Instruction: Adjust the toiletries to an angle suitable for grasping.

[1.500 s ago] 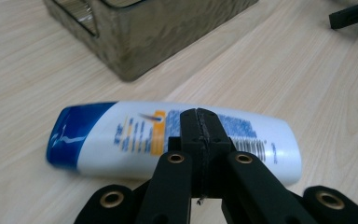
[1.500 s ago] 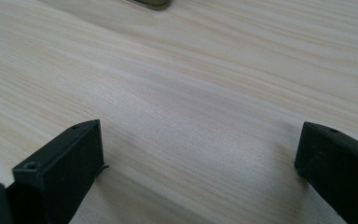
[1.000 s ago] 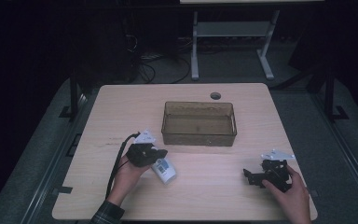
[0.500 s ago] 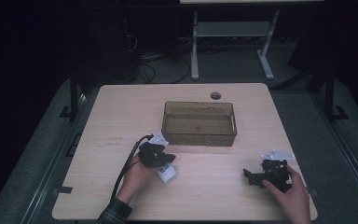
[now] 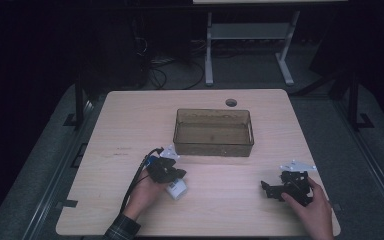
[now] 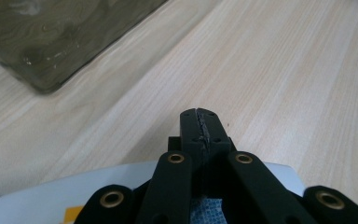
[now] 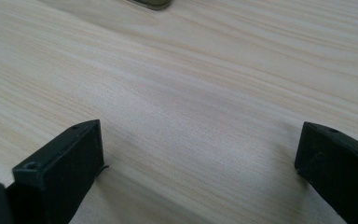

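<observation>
Nearest to me, my left hand (image 5: 142, 192) carries the left gripper (image 5: 179, 174) low over the front of the table (image 5: 230, 215). Its jaws are clenched right together: in the left gripper view the two black tips (image 6: 200, 123) meet along a thin seam with nothing visible between them. The small white packet (image 5: 177, 189), with a bit of blue and yellow print on it, sits directly under that gripper. In the left gripper view it spreads out beneath the linkages (image 6: 51, 196), and I cannot tell whether any part of the tool is pressing on it or only hanging over it. What I can say is that the tips are not pinching it. Over on the other side, my right hand (image 5: 312, 212) rests the right gripper (image 5: 268, 191) on the wood, well apart from the packet. Its jaws stand released and wide, with bare table between them in the right gripper view (image 7: 196, 154). Farther out, past the left gripper's tips, is the brownish see-through bin (image 5: 213, 111). One rounded corner of it shows near the top of the left gripper view (image 6: 51, 42), and as far as I can see it holds nothing. My reading is that the work is at its beginning. The packet is on the table near the bin's front wall but outside it. I have no proper grasp on it, so picking it up, carrying it over the rim and letting it go inside are all left to do.
</observation>
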